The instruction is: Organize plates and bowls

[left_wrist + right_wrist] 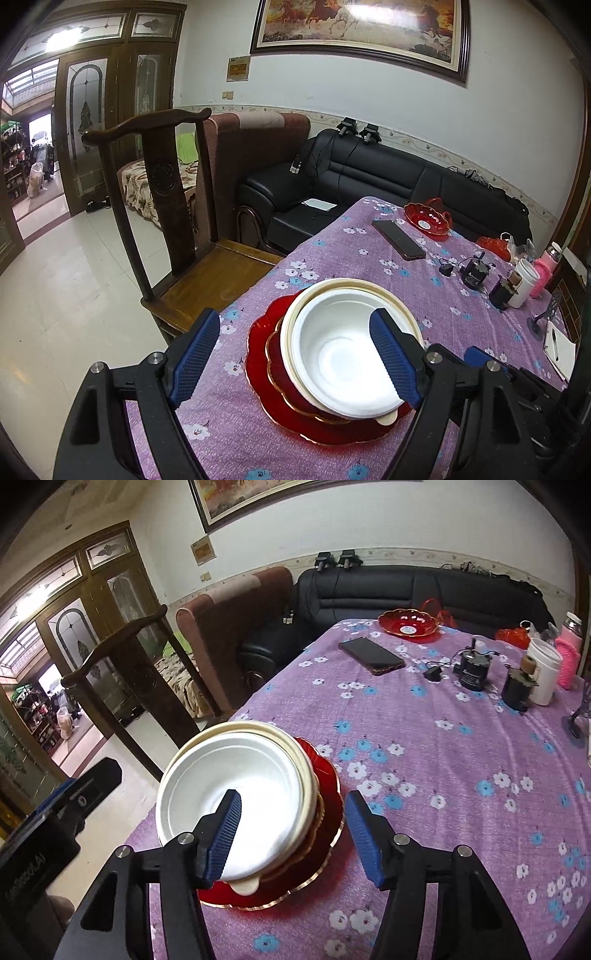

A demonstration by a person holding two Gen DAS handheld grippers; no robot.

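Both grippers' jaws stand apart, gripping nothing: left gripper (295, 362), right gripper (295, 842). Between them a white bowl (343, 354) sits stacked on a cream bowl (373, 286) and red plates (258, 343), at the worktop's (369, 254) near corner.

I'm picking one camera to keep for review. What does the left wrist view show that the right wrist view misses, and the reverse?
Only the left wrist view shows the chair's wooden seat and a notebook with a pen at the table's right edge. Only the right wrist view shows the red plates' right-hand rim. Both share the white bowl nested in a cream bowl on those plates, the phone, the red dish, and open tongs gripping nothing.
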